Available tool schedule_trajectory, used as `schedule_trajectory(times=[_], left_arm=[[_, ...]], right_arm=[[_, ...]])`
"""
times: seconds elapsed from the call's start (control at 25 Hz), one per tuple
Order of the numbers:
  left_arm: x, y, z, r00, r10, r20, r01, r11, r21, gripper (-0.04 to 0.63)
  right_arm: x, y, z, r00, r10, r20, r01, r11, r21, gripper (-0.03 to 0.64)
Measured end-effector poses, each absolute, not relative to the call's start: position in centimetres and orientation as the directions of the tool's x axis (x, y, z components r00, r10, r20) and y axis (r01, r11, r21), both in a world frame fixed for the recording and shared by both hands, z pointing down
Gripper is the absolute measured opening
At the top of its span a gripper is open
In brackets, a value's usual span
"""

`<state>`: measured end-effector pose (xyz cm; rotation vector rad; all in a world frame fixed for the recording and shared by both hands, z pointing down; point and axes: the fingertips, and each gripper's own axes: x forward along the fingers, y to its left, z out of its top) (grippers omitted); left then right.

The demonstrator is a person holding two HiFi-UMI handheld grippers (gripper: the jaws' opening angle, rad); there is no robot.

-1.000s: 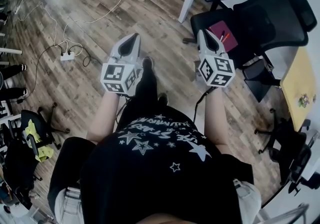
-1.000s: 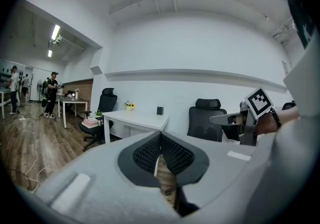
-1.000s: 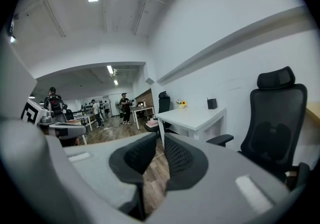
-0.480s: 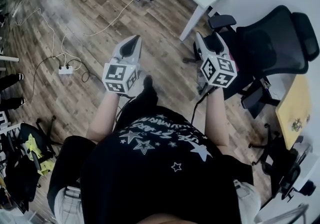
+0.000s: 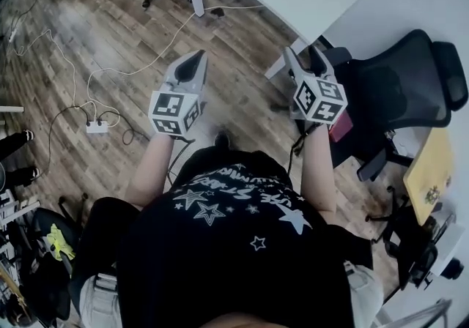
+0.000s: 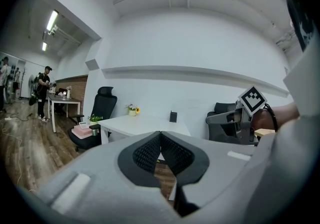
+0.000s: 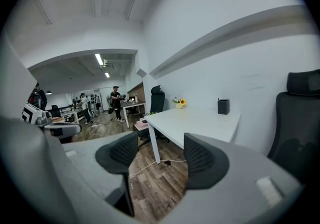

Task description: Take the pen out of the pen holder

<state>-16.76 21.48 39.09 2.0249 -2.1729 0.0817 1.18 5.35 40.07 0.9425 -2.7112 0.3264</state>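
The pen holder (image 7: pixel 223 106), a small black square cup, stands on the white table (image 7: pixel 200 123) near its far edge by the wall, toward the right-hand end. Both grippers are well apart from it, out over the wooden floor (image 5: pixel 110 41) short of the table's near edge. A thin tip (image 7: pixel 218 99) seems to poke above the holder's rim in the right gripper view, but it is too small to tell whether it is the pen.

By the wall at the table's left end sits a small pot (image 7: pixel 178 103) holding yellow flowers.

The left gripper (image 6: pixel 160 134) has its fingers (image 6: pixel 145 153) clenched, tips meeting, with nothing between them. The right gripper (image 7: pixel 160 140) has its fingers (image 7: pixel 202 160) released and spread wide, and only the floor and a table leg show through the gap.

A black office chair (image 5: pixel 403 85) stands near the table's right-hand corner. A dark red thing (image 5: pixel 341 124) lies on its seat, partly hidden by the right gripper. A white power strip (image 5: pixel 97 127) with its cables lies on the floor to the left.
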Motion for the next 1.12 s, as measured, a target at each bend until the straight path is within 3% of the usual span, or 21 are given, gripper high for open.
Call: schedule_trajectory(times=[0.56,1.12], left_arm=[[-21.8,16.0,40.5,-0.044,-0.984,0.172,-0.993,0.062,0.105,0.011],[-24.3,-1.2,39.7,0.028,-0.978,0.206,-0.998,-0.016,0.059,0.011]], right_arm=[[0.2,-2.2,40.2,-0.691,-0.652,0.312,-0.707,0.699,-0.107,0.290],[0.5,-21.6,40.0,-0.606,-0.749,0.267,-0.795,0.584,-0.166,0.290]])
